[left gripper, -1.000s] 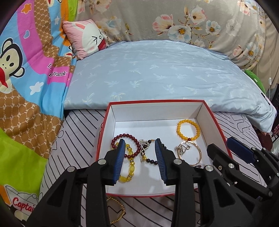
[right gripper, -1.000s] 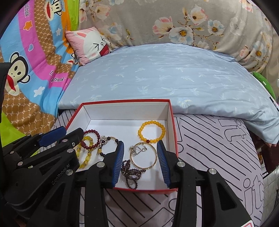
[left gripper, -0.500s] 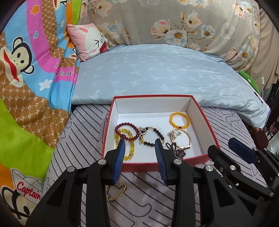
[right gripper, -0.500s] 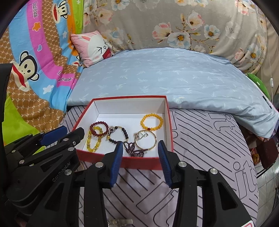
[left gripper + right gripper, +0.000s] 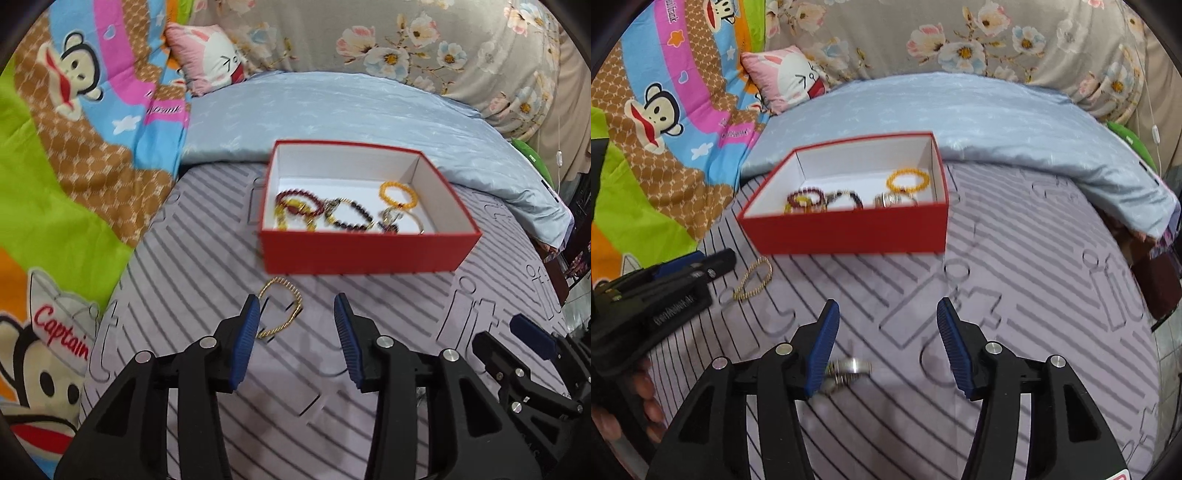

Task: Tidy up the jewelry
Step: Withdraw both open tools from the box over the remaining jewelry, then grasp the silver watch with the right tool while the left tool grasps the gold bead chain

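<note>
A red box (image 5: 369,254) with a white inside stands on the striped bed cover and holds several bracelets, among them an orange bead bracelet (image 5: 398,194) and a dark red one (image 5: 297,206). The box (image 5: 849,232) also shows in the right wrist view. A gold chain bracelet (image 5: 282,312) lies on the cover in front of the box, just ahead of my left gripper (image 5: 297,341), which is open and empty. It shows again in the right wrist view (image 5: 755,278). My right gripper (image 5: 886,345) is open and empty above a silver piece (image 5: 849,369) lying by its left finger.
A light blue quilt (image 5: 351,118) lies behind the box. A cartoon monkey blanket (image 5: 74,147) rises on the left, a pink cushion (image 5: 210,59) at the back. The bed edge drops off at the right (image 5: 1152,295).
Both grippers have pulled back from over the box toward the near part of the bed. The gold chain and the silver piece have come into view ahead of them.
</note>
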### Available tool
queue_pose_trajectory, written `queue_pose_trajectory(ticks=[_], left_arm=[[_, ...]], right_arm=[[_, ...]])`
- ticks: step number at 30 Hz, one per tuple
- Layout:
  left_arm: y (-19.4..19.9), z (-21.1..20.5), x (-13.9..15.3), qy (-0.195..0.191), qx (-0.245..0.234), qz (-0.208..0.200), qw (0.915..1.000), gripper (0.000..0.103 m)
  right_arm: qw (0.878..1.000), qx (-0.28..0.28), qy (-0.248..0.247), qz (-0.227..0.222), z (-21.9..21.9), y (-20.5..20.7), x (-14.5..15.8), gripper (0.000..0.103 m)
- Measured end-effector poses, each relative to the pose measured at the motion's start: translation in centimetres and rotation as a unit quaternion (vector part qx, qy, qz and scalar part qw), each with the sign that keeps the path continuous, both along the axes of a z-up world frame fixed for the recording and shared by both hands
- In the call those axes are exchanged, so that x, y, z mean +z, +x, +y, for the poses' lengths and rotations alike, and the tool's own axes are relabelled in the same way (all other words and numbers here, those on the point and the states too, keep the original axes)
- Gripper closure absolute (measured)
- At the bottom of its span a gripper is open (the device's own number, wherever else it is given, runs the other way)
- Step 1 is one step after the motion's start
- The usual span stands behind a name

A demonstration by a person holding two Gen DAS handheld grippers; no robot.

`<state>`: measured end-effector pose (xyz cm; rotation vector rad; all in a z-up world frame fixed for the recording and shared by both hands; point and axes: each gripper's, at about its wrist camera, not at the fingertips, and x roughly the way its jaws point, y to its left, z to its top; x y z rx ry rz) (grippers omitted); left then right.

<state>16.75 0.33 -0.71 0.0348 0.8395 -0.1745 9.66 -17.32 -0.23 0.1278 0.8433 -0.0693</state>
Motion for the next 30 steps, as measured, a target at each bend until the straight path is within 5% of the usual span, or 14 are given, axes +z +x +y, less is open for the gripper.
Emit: queue_pose_trajectory(ticks=[12, 26, 30], left_arm=[[-3.2, 4.0, -4.2, -0.002, 0.034, 0.038, 0.9987, 0.062], [-3.1, 5.4, -4.9, -0.007, 0.04, 0.041, 0.9983, 0.062], [-2.4, 5.6, -4.9, -0.007, 0.044, 0.042, 0.9981, 0.062]], right_arm=[[0.998, 0.022, 0.037, 0.047, 3.0, -3.6, -4.6, 0.049], [0.998, 0.032, 0.036, 0.044, 5.6, -0.7, -5.5, 0.05], [0.999, 0.027, 0.007, 0.04, 5.9, 0.3, -5.6, 0.069]])
